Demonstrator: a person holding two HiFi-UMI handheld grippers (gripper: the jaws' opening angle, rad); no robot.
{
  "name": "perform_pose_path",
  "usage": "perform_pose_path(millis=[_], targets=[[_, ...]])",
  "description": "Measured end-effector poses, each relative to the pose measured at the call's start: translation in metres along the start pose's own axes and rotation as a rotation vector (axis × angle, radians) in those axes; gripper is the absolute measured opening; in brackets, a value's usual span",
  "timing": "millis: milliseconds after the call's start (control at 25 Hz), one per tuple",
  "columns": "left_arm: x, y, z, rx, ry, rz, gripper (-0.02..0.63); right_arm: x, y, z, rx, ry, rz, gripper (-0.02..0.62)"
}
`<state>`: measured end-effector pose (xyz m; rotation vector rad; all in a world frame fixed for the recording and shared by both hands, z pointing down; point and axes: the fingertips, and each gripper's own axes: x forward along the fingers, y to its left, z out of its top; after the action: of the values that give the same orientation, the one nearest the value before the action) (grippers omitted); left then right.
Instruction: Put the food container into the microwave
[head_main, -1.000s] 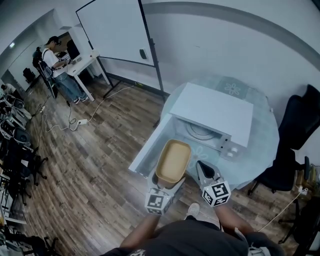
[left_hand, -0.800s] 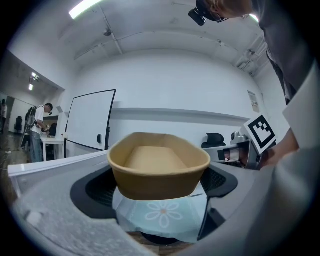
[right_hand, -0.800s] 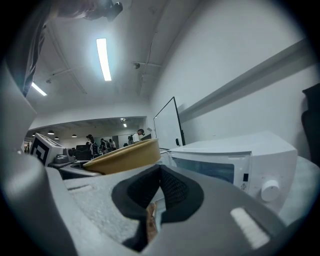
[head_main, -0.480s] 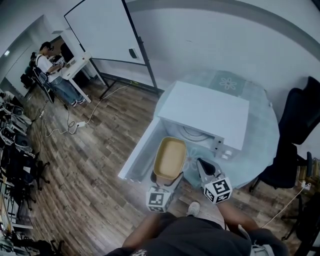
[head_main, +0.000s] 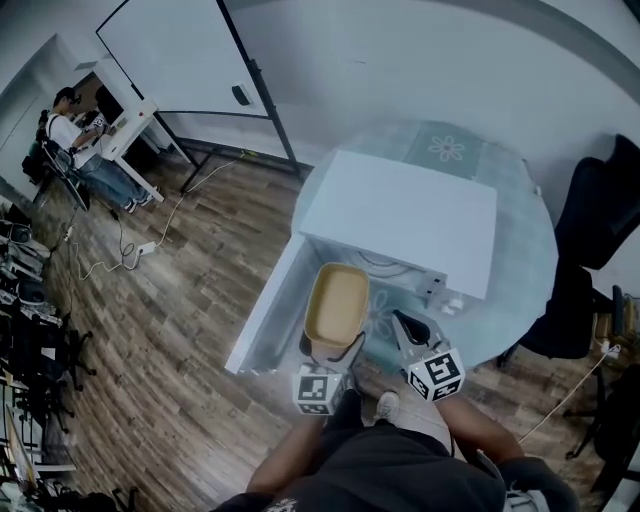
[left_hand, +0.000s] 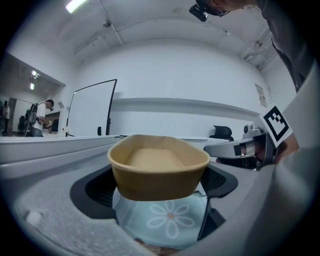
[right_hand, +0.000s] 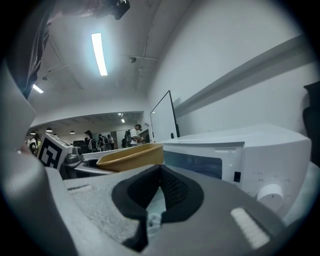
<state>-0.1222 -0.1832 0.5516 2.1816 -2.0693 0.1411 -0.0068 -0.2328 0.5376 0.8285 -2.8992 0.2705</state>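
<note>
left gripper (head_main: 328, 354) clamped on food container (head_main: 337, 303) near end, right gripper (head_main: 405, 328) closed empty; microwave (head_main: 400, 215) cavity mostly hidden under its top, door (head_main: 262, 310) apparently open left

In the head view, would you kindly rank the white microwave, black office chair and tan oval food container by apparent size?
1. White microwave
2. Black office chair, partly cut off at the edge
3. Tan oval food container
</note>
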Motion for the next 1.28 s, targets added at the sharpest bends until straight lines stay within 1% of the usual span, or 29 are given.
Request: perform_pose_path(millis=[200, 440, 760, 1000, 1280], targets=[[0.024, 0.011, -0.015, 0.006, 0.032, -0.026, 0.525, 0.012, -0.005, -0.014, -0.024, 0.045, -0.003, 0.002], [0.045, 0.022, -0.036, -0.017, 0.065, -0.034, 0.525, 0.026, -0.014, -0.027, -0.008, 0.064, -0.018, 0.002], [0.071, 0.03, -0.054, -0.022, 0.095, -0.046, 0.525, 0.052, -0.029, -0.05, 0.012, 0.094, -0.048, 0.002], [0.092, 0.044, -0.065, -0.026, 0.11, -0.041, 0.525, 0.075, -0.042, -0.062, 0.023, 0.107, -0.057, 0.002], [0.113, 0.045, -0.08, -0.035, 0.117, -0.069, 0.525, 0.089, -0.057, -0.077, 0.037, 0.138, -0.098, 0.002]])
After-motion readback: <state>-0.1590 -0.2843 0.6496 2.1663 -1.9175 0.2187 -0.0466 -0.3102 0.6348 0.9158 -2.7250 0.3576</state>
